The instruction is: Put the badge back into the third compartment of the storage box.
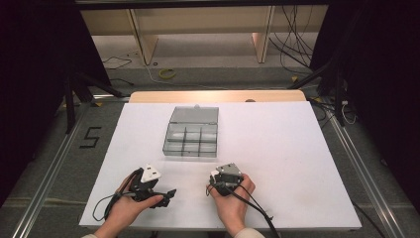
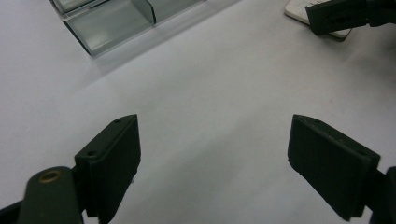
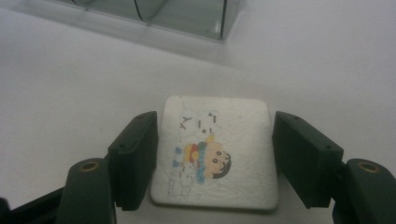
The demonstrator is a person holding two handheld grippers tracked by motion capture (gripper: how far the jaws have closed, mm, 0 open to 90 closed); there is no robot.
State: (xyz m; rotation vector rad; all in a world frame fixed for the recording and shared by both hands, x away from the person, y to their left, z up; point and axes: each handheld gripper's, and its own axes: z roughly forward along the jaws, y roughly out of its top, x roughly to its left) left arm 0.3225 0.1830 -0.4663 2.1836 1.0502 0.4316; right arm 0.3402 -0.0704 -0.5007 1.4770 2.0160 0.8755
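Observation:
A white square tile (image 3: 219, 154) with a cartoon child printed on it lies flat on the white table top. My right gripper (image 3: 215, 156) has a jaw against each side edge, shut on the tile. From the left gripper view, that tile (image 2: 299, 11) pokes out under the right gripper's dark jaw. In the high view the right gripper (image 1: 214, 181) is held low near the front edge. My left gripper (image 2: 214, 158) is open wide over bare table, and in the high view this left gripper (image 1: 167, 193) lies tilted in the hand at front left.
A clear plastic compartment box (image 1: 190, 134) with its lid up stands at the table's (image 1: 297, 163) middle, beyond both hands. Its corner (image 2: 105, 25) is near the left gripper; its front wall (image 3: 187, 16) is just past the tile. Cables trail off the front edge.

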